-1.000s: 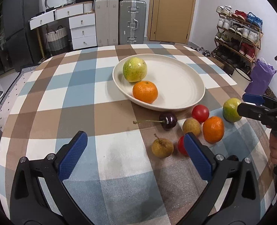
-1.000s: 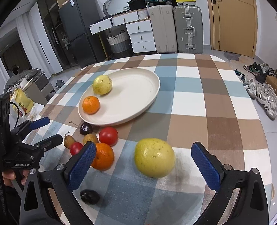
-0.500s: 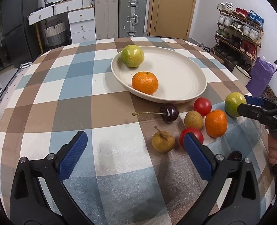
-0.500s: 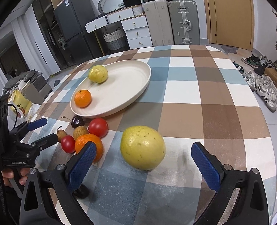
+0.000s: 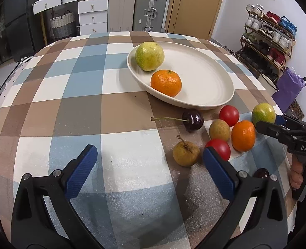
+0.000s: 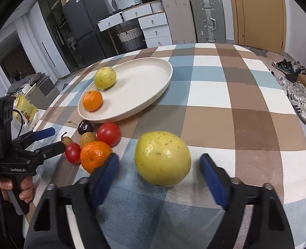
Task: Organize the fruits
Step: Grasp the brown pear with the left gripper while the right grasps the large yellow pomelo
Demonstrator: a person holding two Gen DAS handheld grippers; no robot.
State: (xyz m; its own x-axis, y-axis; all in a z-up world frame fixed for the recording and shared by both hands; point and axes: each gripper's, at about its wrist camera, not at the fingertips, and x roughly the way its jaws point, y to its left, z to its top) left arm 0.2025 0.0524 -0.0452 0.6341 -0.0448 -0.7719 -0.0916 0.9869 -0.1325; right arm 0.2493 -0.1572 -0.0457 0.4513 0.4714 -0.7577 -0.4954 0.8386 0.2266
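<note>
Right wrist view showed the left tongs (image 6: 47, 139) standing apart beside small glossy fruits, a dimpled orange (image 6: 95, 158), then a speckled round guava (image 6: 162, 158) on the checked table (image 6: 246, 112), untouched between the closing right tongs (image 6: 160, 167); a smooth cream plate (image 6: 144, 87) lay behind.

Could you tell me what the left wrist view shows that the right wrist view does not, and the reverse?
Only the left wrist view: a shoe rack, a purple bag and a second dark cherry behind the left gripper, which is open.

Only the right wrist view: a dark fridge, and the large yellow-green fruit between the closing fingers of the right gripper, not yet pressed.

Both: the cream plate holding an orange and a yellow-green fruit, loose fruit on the checked tablecloth, and suitcases.
</note>
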